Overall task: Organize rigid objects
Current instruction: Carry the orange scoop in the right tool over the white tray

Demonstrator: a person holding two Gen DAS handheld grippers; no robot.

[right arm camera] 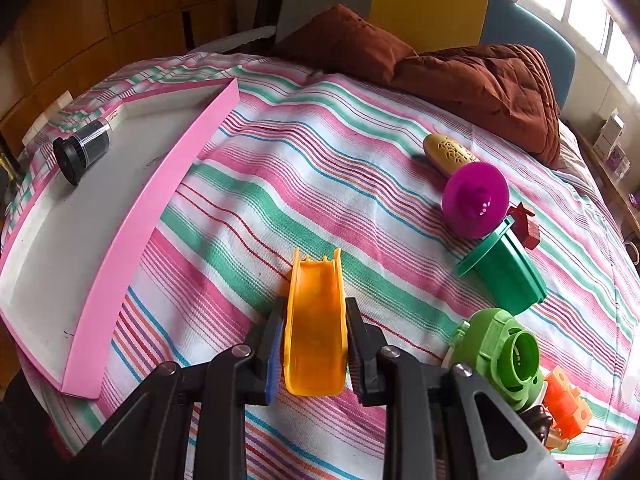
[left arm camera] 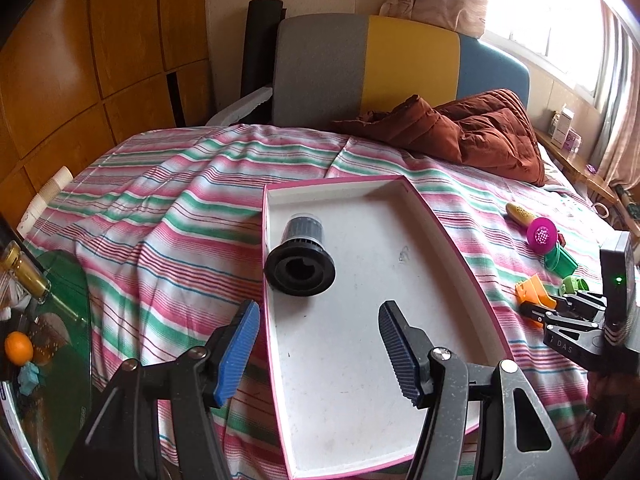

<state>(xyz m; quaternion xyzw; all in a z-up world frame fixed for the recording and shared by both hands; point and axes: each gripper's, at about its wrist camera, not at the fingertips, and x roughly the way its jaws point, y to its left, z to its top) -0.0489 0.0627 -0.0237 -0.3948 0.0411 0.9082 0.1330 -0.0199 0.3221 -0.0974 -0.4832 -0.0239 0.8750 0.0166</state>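
Note:
A white tray with a pink rim (left arm camera: 344, 186) lies on the striped bedspread, and a black cylindrical filter (left arm camera: 300, 256) rests on its side in the far left part. My left gripper (left arm camera: 320, 312) hovers open over the tray's near half with nothing between its blue pads. My right gripper (right arm camera: 315, 308) is shut on an orange slide-shaped toy piece (right arm camera: 316, 320), low over the bedspread to the right of the tray (right arm camera: 160, 200). The left wrist view also shows the right gripper (left arm camera: 560, 312) with the orange piece (left arm camera: 534, 294).
Loose toys lie to the right: a yellow-handled magenta toy (right arm camera: 476, 196), a dark green cup (right arm camera: 504, 276), a light green piece (right arm camera: 500, 352), an orange block (right arm camera: 568, 408). A brown quilt (left arm camera: 460, 132) is at the headboard. A glass side table with an orange (left arm camera: 18, 346) stands at the left.

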